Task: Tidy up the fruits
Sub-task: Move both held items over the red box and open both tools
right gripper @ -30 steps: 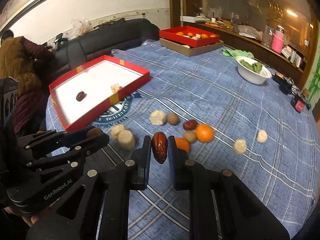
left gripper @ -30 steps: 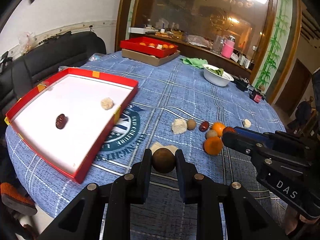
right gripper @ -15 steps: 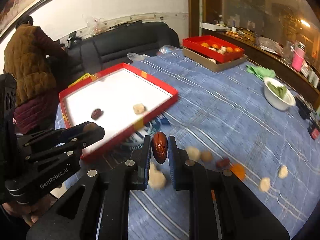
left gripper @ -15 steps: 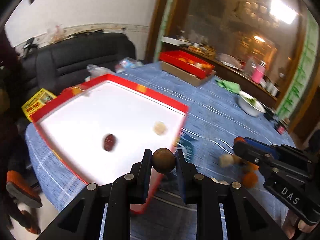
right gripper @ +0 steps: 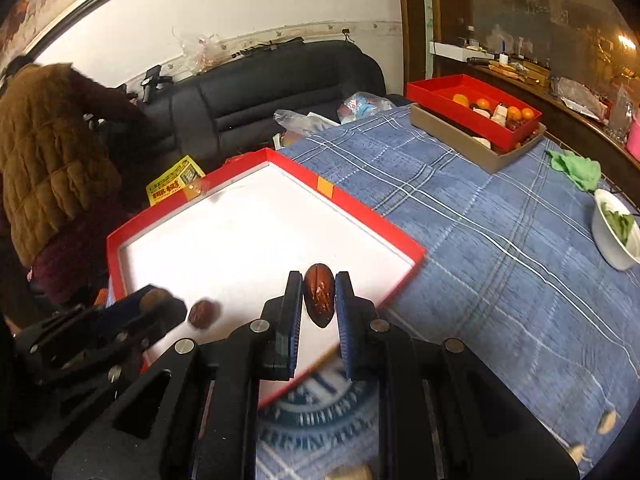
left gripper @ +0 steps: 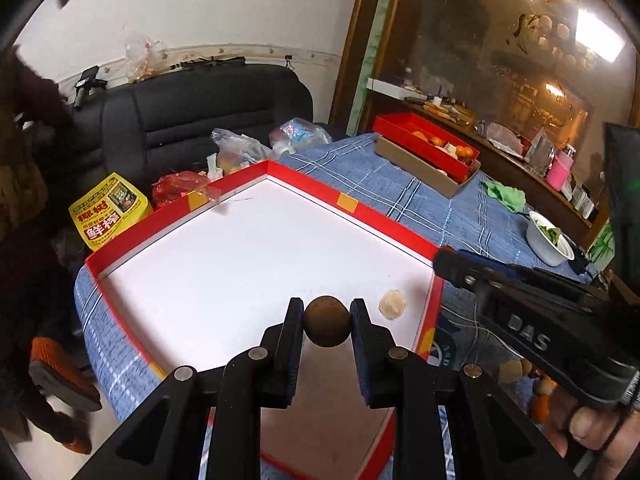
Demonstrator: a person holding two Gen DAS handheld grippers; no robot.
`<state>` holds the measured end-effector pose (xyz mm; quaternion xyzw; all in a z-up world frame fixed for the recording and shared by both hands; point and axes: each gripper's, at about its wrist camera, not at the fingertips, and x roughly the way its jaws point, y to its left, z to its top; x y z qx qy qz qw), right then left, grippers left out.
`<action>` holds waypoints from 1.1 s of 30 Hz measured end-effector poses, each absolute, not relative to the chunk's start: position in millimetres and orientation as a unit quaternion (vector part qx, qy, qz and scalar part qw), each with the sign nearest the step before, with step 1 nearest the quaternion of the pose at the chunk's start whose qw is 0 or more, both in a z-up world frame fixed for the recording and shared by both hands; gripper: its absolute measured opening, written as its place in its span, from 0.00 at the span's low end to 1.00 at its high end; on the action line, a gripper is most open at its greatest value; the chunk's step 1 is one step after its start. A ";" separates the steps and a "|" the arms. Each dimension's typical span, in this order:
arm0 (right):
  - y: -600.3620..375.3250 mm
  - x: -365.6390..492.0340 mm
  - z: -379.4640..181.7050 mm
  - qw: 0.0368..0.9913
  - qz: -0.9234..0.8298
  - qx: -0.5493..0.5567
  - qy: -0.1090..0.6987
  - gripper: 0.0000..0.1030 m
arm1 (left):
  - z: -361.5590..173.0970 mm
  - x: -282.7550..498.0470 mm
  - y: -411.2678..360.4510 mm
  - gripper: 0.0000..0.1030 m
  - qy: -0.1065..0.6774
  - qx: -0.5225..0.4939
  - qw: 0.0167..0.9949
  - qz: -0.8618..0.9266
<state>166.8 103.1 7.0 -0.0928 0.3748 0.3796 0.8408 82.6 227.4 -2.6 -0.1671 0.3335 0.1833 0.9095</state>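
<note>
While the bench point(right gripper: 500, 240) under its blue plaid cloth carries a red-walled tray point(left gripper: 352, 206) with a white floor, both claws hang over that tray. The left claw point(left gripper: 326, 320) clamps a round brown fruit point(left gripper: 326, 322), a pale lump point(left gripper: 393, 305) lying just beside it. The right claw point(right gripper: 319, 300) pinches a glossy red date point(right gripper: 319, 294), another dark date point(right gripper: 204, 313) resting on the tray floor.

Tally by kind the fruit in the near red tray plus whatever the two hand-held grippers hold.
Dates: 2, a loose date in the tray and a held date in the right hand-held gripper.
Round brown fruit: 1, in the left hand-held gripper.
Pale lump: 1, in the tray.
Total: 4.
</note>
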 end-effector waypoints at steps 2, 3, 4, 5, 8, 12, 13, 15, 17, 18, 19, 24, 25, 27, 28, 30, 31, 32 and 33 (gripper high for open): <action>111.5 177.9 2.1 0.841 0.372 -0.090 0.382 0.15 | -3.5 90.0 229.8 0.22 0.338 -0.166 0.908 0.185; 113.8 180.7 0.7 0.841 0.370 -0.089 0.385 0.15 | -4.7 95.2 231.0 0.22 0.342 -0.167 0.907 0.183; 116.4 184.4 -2.3 0.840 0.368 -0.089 0.388 0.15 | -5.6 98.7 231.7 0.22 0.343 -0.167 0.906 0.184; 118.8 187.9 -5.8 0.840 0.364 -0.089 0.392 0.15 | -6.2 101.9 232.7 0.22 0.344 -0.167 0.905 0.186; 124.1 195.1 -15.6 0.837 0.357 -0.091 0.404 0.15 | -9.5 109.6 235.2 0.22 0.349 -0.169 0.903 0.186; 128.7 202.5 -26.4 0.832 0.353 -0.093 0.417 0.15 | -13.9 116.9 239.3 0.21 0.357 -0.174 0.899 0.187; 130.2 203.6 -28.8 0.831 0.352 -0.095 0.419 0.16 | -15.1 118.0 240.9 0.22 0.358 -0.176 0.897 0.188; 132.0 205.2 -31.5 0.830 0.351 -0.096 0.422 0.16 | -16.6 119.9 244.0 0.21 0.363 -0.179 0.894 0.192; 134.2 206.4 -34.0 0.828 0.350 -0.099 0.426 0.16 | -18.9 122.7 246.7 0.26 0.371 -0.182 0.890 0.194; 135.2 207.4 -35.8 0.826 0.351 -0.102 0.430 0.16 | -19.9 123.8 247.5 0.32 0.374 -0.182 0.888 0.194; 136.4 207.3 -37.5 0.823 0.351 -0.104 0.434 0.16 | -20.7 124.6 248.1 0.41 0.377 -0.184 0.886 0.196; 135.3 205.8 -38.8 0.823 0.341 -0.110 0.440 0.33 | -22.4 121.1 256.3 0.54 0.382 -0.198 0.875 0.221; 133.6 205.3 -37.8 0.825 0.339 -0.109 0.439 0.43 | -22.3 120.0 257.4 0.56 0.383 -0.202 0.874 0.220; 128.9 203.3 -34.5 0.826 0.339 -0.103 0.438 0.46 | -21.1 118.2 256.6 0.57 0.382 -0.204 0.874 0.220; 125.8 201.5 -31.6 0.828 0.340 -0.100 0.435 0.46 | -19.9 116.9 255.3 0.57 0.380 -0.203 0.875 0.220; 122.1 198.0 -26.9 0.830 0.340 -0.100 0.430 0.46 | -16.6 114.0 251.5 0.58 0.378 -0.200 0.878 0.215; 119.1 195.8 -24.4 0.832 0.340 -0.100 0.427 0.46 | -14.7 112.4 249.2 0.58 0.376 -0.199 0.880 0.212; 114.1 192.5 -20.9 0.833 0.341 -0.097 0.424 0.46 | -12.5 110.9 247.0 0.58 0.375 -0.199 0.881 0.211; 111.0 190.8 -18.8 0.834 0.342 -0.095 0.422 0.46 | -10.6 109.1 244.9 0.59 0.373 -0.199 0.882 0.209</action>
